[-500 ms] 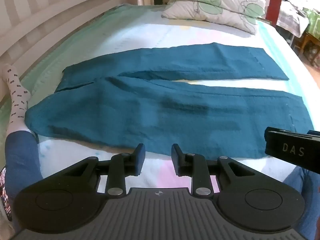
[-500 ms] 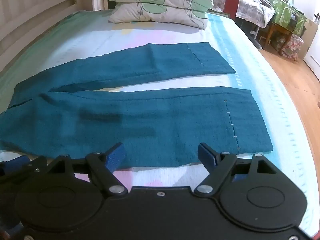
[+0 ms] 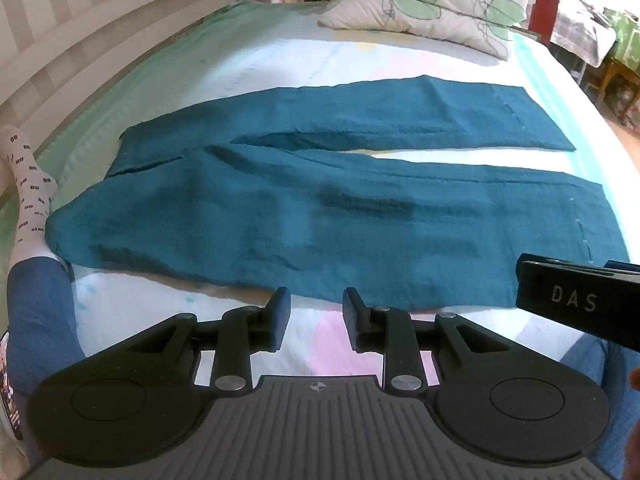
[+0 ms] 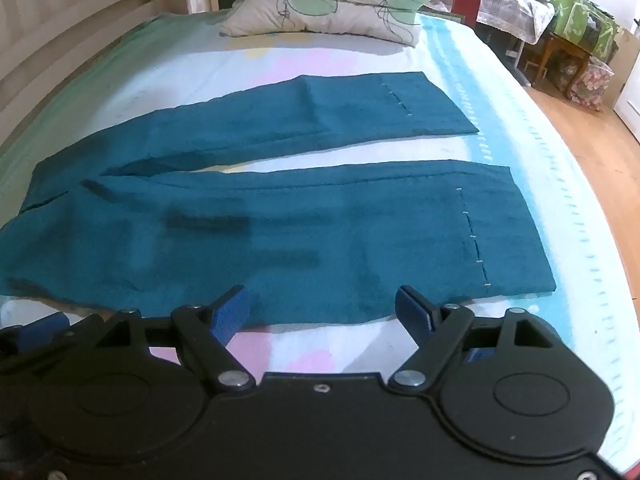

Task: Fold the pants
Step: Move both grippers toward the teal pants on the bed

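Note:
Teal pants (image 3: 320,216) lie flat on the bed, waist to the left, both legs spread apart toward the right; they also show in the right wrist view (image 4: 280,232). My left gripper (image 3: 316,312) is open and empty, just short of the near leg's front edge. My right gripper (image 4: 323,306) is wide open and empty, at the front edge of the near leg, closer to the hem. The right gripper's body (image 3: 580,304) shows at the right of the left wrist view.
Two stacked pillows (image 3: 424,0) lie at the head of the bed. A white slatted bed rail (image 3: 80,40) runs along the left. A person's socked leg (image 3: 28,184) rests at the left edge. Furniture and wooden floor (image 4: 600,120) lie right of the bed.

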Demonstrator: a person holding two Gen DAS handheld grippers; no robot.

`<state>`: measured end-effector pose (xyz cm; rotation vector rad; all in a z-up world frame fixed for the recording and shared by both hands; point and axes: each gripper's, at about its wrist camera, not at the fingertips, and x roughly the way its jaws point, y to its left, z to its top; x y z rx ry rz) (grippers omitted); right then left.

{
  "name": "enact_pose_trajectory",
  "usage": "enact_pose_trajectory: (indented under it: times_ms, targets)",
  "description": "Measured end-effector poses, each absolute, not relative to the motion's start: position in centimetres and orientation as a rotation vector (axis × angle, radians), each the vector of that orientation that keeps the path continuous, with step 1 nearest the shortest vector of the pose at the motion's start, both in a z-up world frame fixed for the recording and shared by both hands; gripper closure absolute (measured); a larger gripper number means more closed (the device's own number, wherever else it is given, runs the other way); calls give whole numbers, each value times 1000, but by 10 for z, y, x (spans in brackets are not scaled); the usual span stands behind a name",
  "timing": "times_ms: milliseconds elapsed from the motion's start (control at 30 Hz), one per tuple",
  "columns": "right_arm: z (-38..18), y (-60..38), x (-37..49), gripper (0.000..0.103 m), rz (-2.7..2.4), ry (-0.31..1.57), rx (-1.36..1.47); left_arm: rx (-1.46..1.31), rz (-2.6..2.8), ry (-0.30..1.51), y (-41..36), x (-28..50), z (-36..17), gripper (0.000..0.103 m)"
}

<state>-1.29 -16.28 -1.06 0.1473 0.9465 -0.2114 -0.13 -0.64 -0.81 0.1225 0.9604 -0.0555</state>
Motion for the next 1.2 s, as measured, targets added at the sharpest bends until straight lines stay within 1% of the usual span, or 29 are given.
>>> enact_pose_trajectory:
  times_ms: [1200]
  targets:
    - [-14,-156,-8,21,-201,975,121,105,-53,1009,-3,4,-16,75]
